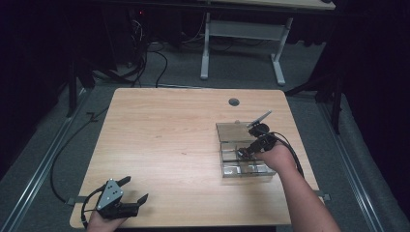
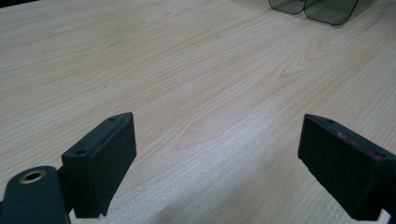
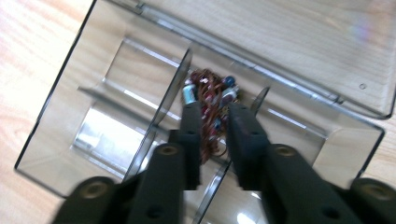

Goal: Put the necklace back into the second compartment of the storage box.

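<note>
The light wooden worktop [image 1: 169, 140] carries everything, and its near-left part lies bare under the left gripper [image 1: 135, 191]. This gripper rests low at the near-left corner of the worktop, held by the person's left hand [image 1: 104, 221], and its two black jaws stand wide apart with nothing between them. In the left gripper view, bare wood grain fills the gap between the jaws, and far ahead to the right is a corner of the clear plastic compartment box [image 2: 322, 9].

This box [image 1: 241, 152] lies directly under the right gripper [image 1: 244, 152], with its transparent lid [image 3: 299, 42] folded open on the side away from the gripper. Thin clear walls divide it into several compartments. The right gripper [image 3: 210, 114] reaches down into one middle compartment, its jaws close to each other. Between and just in front of the tips lies a small tangle of reddish wires with small electronic parts [image 3: 210, 91]. The jaws are nearly closed around this tangle, but I cannot tell if they really grip it.
</note>
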`<move>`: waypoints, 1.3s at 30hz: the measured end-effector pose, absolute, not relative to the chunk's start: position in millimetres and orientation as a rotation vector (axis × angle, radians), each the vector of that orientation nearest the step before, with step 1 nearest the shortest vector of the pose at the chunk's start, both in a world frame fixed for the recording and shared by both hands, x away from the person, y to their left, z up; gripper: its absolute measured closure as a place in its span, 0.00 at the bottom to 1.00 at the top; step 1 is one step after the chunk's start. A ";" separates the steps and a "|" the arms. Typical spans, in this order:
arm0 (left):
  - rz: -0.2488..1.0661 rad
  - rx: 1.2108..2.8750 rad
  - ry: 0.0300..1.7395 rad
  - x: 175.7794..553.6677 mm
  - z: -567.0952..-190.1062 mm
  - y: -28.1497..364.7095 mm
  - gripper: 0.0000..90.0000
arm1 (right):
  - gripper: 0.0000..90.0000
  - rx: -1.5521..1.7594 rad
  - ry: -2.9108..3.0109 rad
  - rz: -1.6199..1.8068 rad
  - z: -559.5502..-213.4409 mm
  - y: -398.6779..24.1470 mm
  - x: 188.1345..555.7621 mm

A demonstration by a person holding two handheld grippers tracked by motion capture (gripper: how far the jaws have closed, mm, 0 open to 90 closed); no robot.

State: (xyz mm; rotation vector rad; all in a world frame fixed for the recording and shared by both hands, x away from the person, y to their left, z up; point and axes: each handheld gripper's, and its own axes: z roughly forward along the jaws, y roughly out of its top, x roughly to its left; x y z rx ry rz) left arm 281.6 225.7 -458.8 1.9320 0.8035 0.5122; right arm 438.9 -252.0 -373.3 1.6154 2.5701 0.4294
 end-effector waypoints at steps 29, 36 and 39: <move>0.512 1.935 0.798 281.7 -459.0 225.1 0.13 | 0.90 1.648 2.532 0.360 -374.9 -252.0 436.0; 0.512 1.938 0.798 281.7 -458.5 224.9 0.13 | 0.89 1.653 2.543 0.376 -370.2 -251.2 424.1; 0.513 1.936 0.800 281.6 -458.3 224.9 0.13 | 0.89 1.651 2.538 0.349 -368.5 -252.3 418.5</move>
